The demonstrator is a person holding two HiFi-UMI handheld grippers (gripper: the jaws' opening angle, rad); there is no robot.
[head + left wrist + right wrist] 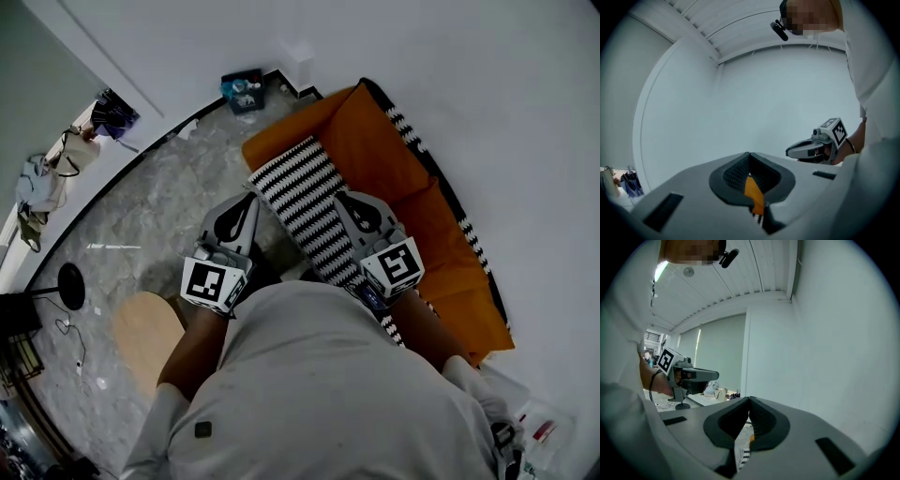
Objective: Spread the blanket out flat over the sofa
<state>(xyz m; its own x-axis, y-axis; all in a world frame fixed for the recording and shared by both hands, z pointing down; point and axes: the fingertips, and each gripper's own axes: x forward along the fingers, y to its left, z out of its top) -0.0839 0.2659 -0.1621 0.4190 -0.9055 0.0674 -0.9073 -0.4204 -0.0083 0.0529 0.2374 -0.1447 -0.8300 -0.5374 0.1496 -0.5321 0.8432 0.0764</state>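
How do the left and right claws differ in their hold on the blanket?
The left claw pinches the blanket at its striped fold's left edge; the right claw at the right edge, beside the orange part. Between the jaws, the left claw's view shows mostly orange cloth; the right's pale striped cloth with an orange sliver. Shared: both shut on the blanket, side by side.

The right gripper has its two jaws pinched together on a bit of the blanket, orange with black and white stripes. Off to the left, a hand holds the left gripper out level. A plain white wall is on the right.
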